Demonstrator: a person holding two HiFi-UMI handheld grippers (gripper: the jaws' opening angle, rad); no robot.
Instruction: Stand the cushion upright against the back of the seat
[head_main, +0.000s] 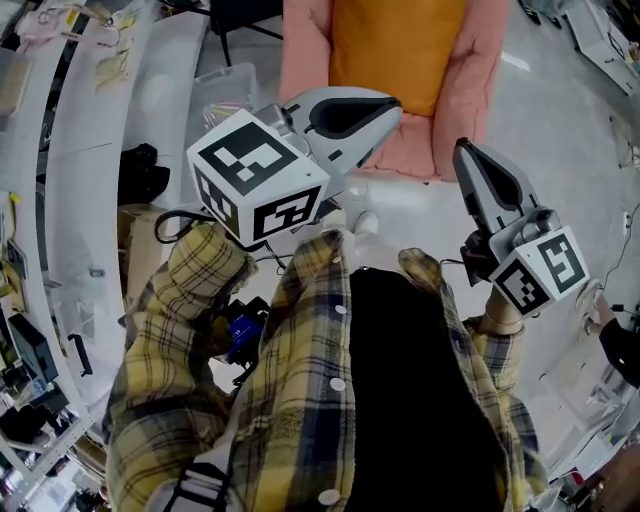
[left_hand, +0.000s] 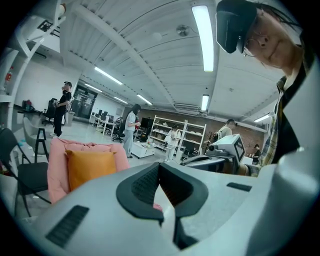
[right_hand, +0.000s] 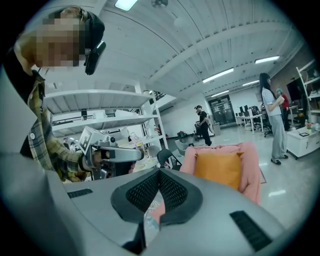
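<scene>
An orange cushion (head_main: 395, 50) stands upright against the back of a pink padded seat (head_main: 300, 55) on the floor ahead of me. My left gripper (head_main: 396, 107) is shut and empty, held in the air short of the seat's front edge. To its right, my right gripper (head_main: 463, 150) is also shut with nothing in it. In the left gripper view the cushion (left_hand: 90, 167) and seat (left_hand: 56, 172) lie beyond the closed jaws (left_hand: 160, 167), at the left. The right gripper view has the cushion (right_hand: 217, 169) on the seat (right_hand: 251, 170), right of the closed jaws (right_hand: 159, 172).
White shelving (head_main: 80, 160) runs along my left, and a clear plastic box (head_main: 225, 85) sits beside the seat. A black chair (left_hand: 20, 172) stands left of the seat. Several people (right_hand: 274, 117) stand farther back on the open floor.
</scene>
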